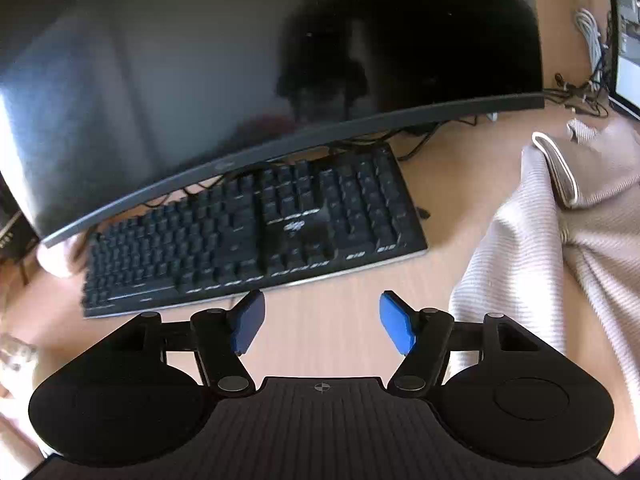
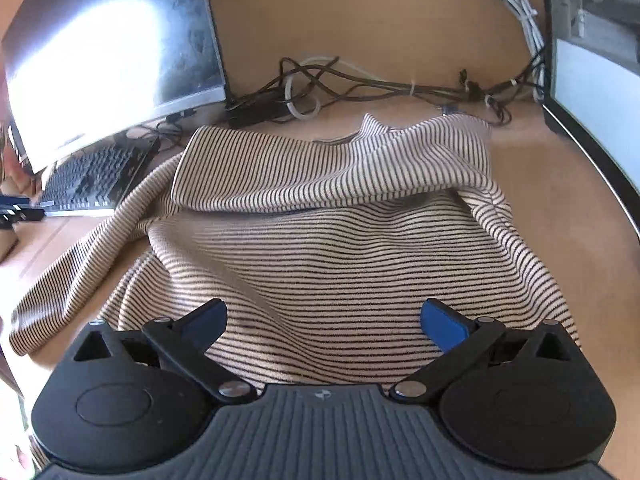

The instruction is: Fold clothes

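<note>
A cream shirt with thin black stripes (image 2: 320, 248) lies rumpled on the wooden desk, its top part folded over toward me and one sleeve (image 2: 80, 272) stretched out to the left. My right gripper (image 2: 324, 320) is open and empty, just above the shirt's near part. The shirt also shows in the left wrist view (image 1: 560, 240), at the right edge. My left gripper (image 1: 322, 320) is open and empty over bare desk, left of the shirt and in front of a keyboard.
A black keyboard (image 1: 256, 232) and a curved monitor (image 1: 240, 60) stand at the left. A tangle of cables (image 2: 360, 88) lies behind the shirt. A second screen (image 2: 592, 100) stands at the right. The wooden desk (image 2: 560, 184) shows around the shirt.
</note>
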The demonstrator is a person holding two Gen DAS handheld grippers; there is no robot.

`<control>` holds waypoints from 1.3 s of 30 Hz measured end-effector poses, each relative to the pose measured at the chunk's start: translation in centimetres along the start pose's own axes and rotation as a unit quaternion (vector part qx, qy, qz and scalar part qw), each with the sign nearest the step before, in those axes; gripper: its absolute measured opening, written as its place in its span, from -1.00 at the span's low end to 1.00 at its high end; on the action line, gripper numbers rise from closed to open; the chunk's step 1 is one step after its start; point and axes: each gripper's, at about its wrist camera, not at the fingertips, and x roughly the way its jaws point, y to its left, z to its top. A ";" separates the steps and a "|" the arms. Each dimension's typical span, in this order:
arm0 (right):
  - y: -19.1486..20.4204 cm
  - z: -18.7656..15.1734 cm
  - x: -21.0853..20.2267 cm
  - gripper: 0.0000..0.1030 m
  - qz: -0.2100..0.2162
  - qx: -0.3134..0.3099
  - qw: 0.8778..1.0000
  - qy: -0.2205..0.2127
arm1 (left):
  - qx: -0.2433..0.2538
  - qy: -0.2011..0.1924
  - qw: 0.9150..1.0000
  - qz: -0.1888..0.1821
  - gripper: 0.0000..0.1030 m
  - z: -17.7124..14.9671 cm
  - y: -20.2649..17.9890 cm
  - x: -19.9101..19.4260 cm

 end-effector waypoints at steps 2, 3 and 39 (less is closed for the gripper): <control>0.4 0.0 0.1 1.00 -0.006 -0.015 1.000 0.005 | 0.027 -0.005 1.000 0.001 0.41 -0.6 -0.3 -1.1; 0.7 0.0 0.2 1.00 -0.010 -0.023 1.000 0.008 | 0.043 -0.008 0.999 -0.001 0.41 -1.1 -0.5 -1.8; 1.8 -0.5 -0.3 1.00 -0.067 -0.025 0.997 0.035 | 0.431 -0.027 0.886 -0.166 -0.11 -9.6 -6.8 -5.0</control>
